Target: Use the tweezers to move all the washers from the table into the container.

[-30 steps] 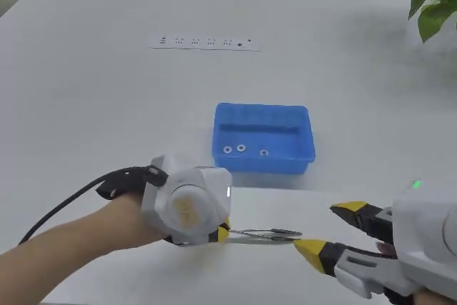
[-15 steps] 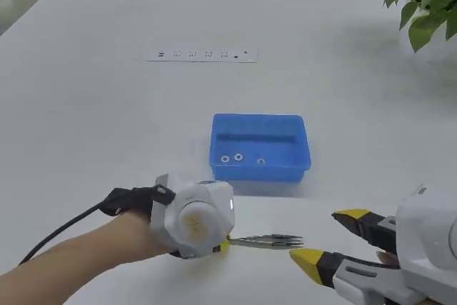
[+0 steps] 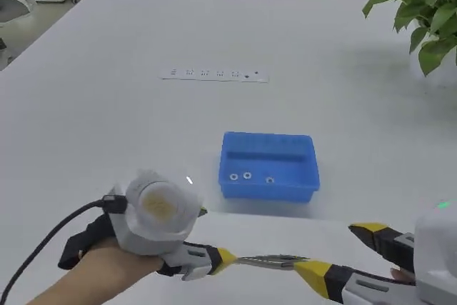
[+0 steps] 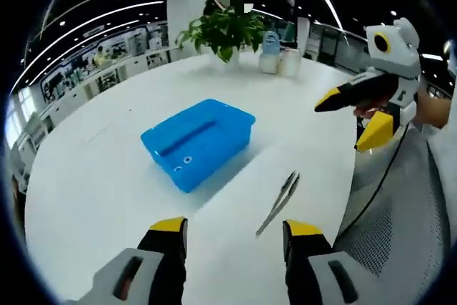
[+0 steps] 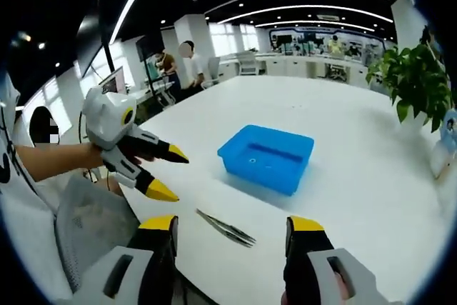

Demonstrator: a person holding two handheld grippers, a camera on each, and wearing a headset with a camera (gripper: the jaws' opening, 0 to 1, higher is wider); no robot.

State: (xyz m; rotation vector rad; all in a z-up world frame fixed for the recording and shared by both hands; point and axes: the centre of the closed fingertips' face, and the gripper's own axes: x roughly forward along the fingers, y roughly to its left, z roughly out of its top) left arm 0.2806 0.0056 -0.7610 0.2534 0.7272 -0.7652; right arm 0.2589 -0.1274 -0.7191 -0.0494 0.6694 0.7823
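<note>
The metal tweezers [image 3: 273, 260] lie flat on the white table near its front edge, held by neither gripper. My left gripper [image 3: 216, 243] is just left of them, open, with the tweezers [image 4: 280, 201] ahead of its spread jaws [image 4: 235, 228]. My right gripper [image 3: 341, 251] is open just right of the tweezers' tips; from its own camera the tweezers [image 5: 225, 228] lie in front of its jaws [image 5: 232, 223]. The blue container [image 3: 268, 149] stands beyond, with three washers [image 3: 247, 176] inside.
A white strip with sockets [image 3: 214, 74] lies farther back on the table. A leafy plant [image 3: 421, 12] overhangs the far right corner. Cups [image 4: 278, 58] stand by the plant. A black cable [image 3: 43, 244] trails from my left gripper.
The head camera has tilted up. My left gripper has drawn back to the left and rolled over; the tweezers stay on the table. The right gripper has barely moved.
</note>
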